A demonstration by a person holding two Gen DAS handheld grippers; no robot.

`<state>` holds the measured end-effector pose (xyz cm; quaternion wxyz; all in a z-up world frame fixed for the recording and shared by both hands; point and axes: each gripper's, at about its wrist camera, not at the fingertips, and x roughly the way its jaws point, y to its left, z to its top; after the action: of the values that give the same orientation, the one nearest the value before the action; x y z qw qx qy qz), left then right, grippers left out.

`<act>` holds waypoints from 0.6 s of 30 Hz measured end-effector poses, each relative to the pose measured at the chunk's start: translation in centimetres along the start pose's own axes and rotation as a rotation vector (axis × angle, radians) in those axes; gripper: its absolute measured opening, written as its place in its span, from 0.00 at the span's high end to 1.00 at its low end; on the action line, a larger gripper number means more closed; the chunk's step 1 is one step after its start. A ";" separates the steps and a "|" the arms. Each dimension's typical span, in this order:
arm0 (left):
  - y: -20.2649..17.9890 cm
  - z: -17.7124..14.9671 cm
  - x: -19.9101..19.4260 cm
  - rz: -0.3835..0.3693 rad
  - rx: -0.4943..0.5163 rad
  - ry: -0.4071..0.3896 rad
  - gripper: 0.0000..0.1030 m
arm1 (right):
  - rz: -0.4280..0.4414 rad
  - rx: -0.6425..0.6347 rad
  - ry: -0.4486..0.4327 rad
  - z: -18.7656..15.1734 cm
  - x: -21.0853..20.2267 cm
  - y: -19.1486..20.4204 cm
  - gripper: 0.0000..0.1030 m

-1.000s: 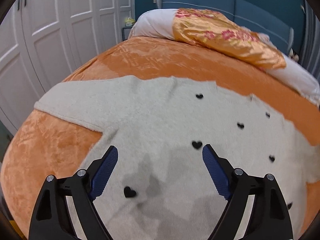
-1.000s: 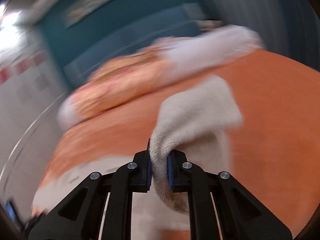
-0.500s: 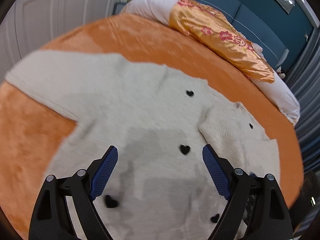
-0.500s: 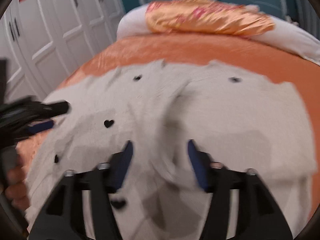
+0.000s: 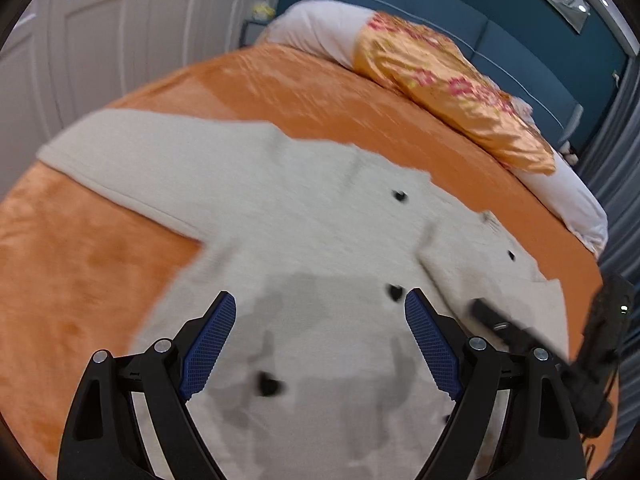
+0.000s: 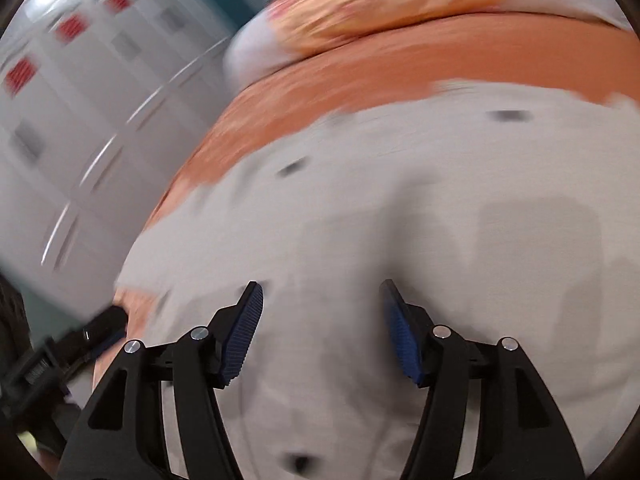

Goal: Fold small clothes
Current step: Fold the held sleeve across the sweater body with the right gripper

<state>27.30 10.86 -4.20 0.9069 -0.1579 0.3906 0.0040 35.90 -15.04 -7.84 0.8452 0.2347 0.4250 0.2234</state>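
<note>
A cream sweater with small black hearts (image 5: 304, 240) lies flat on the orange bed cover (image 5: 80, 264). Its left sleeve (image 5: 132, 160) stretches out to the left; its right sleeve (image 5: 492, 276) lies folded over the body. My left gripper (image 5: 320, 308) is open and empty above the sweater's lower body. My right gripper (image 6: 320, 296) is open and empty above the sweater (image 6: 400, 208); this view is blurred. The right gripper also shows at the right edge of the left wrist view (image 5: 520, 332), and the left gripper at the lower left of the right wrist view (image 6: 92, 332).
White pillows (image 5: 320, 28) and an orange flowered quilt (image 5: 452, 88) lie at the head of the bed by a blue headboard (image 5: 520, 56). White wardrobe doors (image 5: 100, 40) stand to the left. Grey curtains (image 5: 620, 160) hang at the right.
My right gripper has let go of the right sleeve, which now lies folded over the body, and has opened and swung left. My left gripper stayed open and has shifted its view.
</note>
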 end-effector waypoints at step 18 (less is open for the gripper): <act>0.9 -1.3 6.9 -0.075 -0.112 0.186 0.18 | -0.376 0.035 -0.281 -4.9 -14.1 -6.1 0.41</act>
<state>31.02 10.55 -10.22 0.8561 -0.2225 0.4660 -0.0229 25.36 -26.96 -5.34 0.9186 0.1950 0.3432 0.0198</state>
